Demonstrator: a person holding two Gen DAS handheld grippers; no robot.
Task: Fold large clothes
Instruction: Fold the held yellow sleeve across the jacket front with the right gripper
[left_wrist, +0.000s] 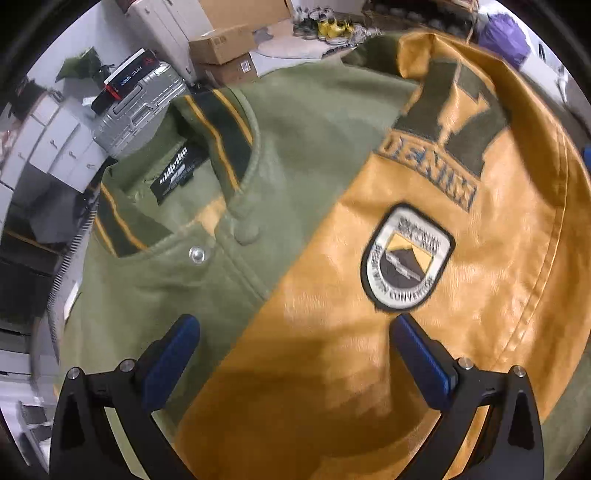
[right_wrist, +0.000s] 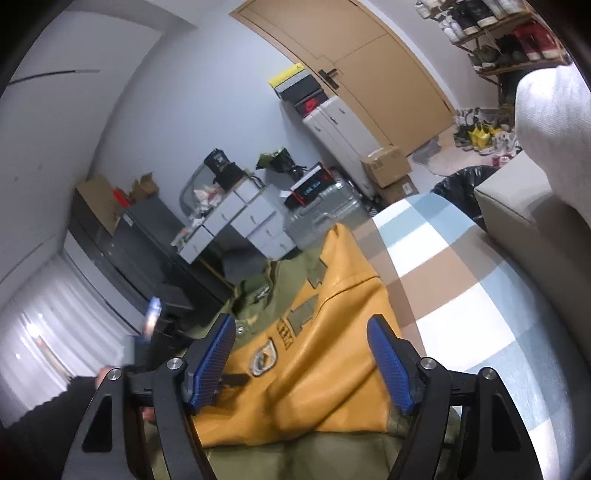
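The jacket (left_wrist: 295, 177) is lying spread on a checked cover (right_wrist: 461, 288), its olive body facing up and a mustard sleeve (left_wrist: 443, 295) lying folded across the chest. The left gripper (left_wrist: 295, 354) is hovering just above the sleeve with its blue pads wide apart, gripping nothing — one finger (left_wrist: 173, 354) is sitting over the olive front, the other over the mustard leather. A shield patch (left_wrist: 408, 258) is showing on the sleeve just past the fingertips, and the striped collar (left_wrist: 218, 122) with its black label (left_wrist: 177, 173) is lying open beyond a metal snap (left_wrist: 197, 254). The right gripper (right_wrist: 303, 354) is also hanging with its fingers spread and empty above the sleeve, looking along the jacket toward a silver suitcase (right_wrist: 321, 214) and a door (right_wrist: 369, 62). A cushion (right_wrist: 524, 206) is sitting beside the cover — well apart from the jacket.
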